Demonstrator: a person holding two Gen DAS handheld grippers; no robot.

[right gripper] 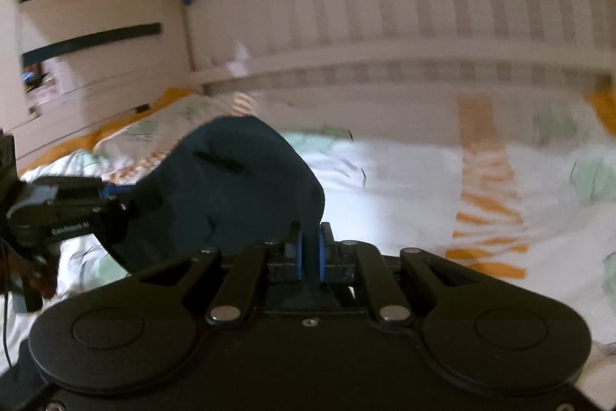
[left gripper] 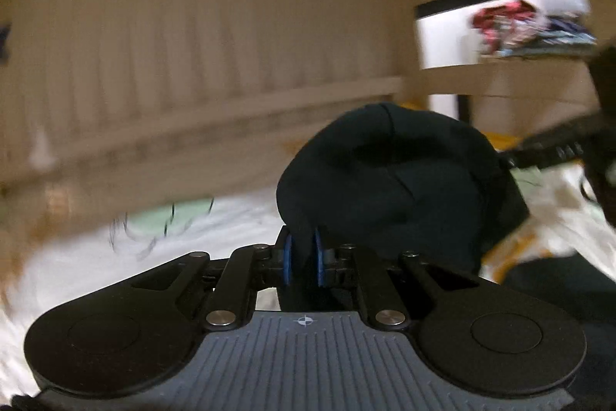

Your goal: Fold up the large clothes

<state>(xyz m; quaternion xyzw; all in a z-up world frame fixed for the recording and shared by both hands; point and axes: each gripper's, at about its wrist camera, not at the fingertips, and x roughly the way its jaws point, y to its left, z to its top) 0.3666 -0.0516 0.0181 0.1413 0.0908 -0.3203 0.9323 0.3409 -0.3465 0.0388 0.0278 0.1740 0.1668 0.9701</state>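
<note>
Left wrist view: a bed (left gripper: 231, 230) with patterned white bedding lies below, and a dark garment (left gripper: 392, 176) bulges above its middle, pinched in the left gripper (left gripper: 303, 259). The right gripper (right gripper: 310, 255) clamps another part of the garment.

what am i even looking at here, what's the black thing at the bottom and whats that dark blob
These are two fisheye pictures, each from a camera mounted on a hand-held two-finger gripper, looking forward along its fingers. A person carries one in each hand; there is no robot arm. The black shape at the bottom of each picture is that gripper's own body. The left gripper and the right gripper are each shut, their blue pads pinching a dark navy cloth garment, which bulges up between them. Below lies a white bedsheet with orange and green print. Behind stands a cream slatted bed rail. Everything is blurred.
</note>
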